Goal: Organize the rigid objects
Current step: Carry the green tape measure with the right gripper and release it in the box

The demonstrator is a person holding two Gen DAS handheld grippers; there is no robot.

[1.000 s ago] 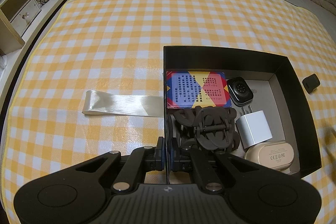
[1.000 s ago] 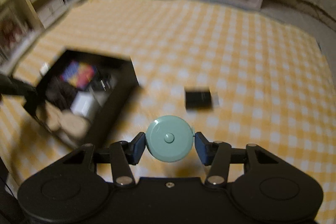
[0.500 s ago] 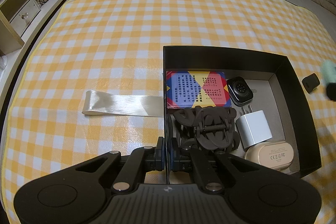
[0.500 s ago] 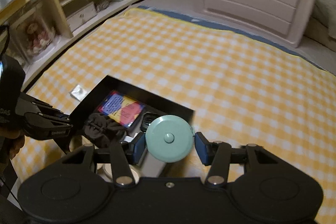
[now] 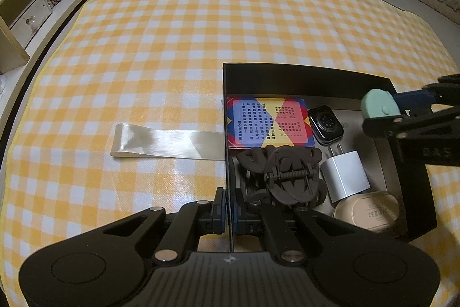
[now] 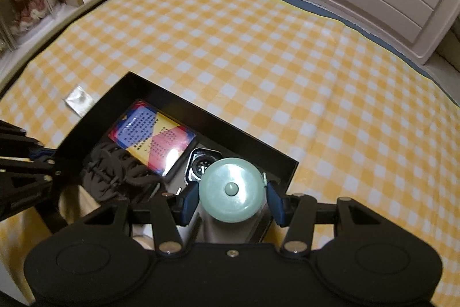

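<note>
Two grippers at work: the left gripper [image 5: 229,210] pinches the black box's [image 5: 304,76] near wall to steady it while the right gripper [image 6: 232,196], clamping the green tape measure [image 6: 231,190], hovers over the bare floor at the watch's [image 5: 325,124] three o'clock (lower gently before releasing).

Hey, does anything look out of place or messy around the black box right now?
One thing: a cream ribbon lies loose on the checked cloth, its end running against the black box wall, outside while other items sit packed inside. Nothing looks spilled or broken.
</note>
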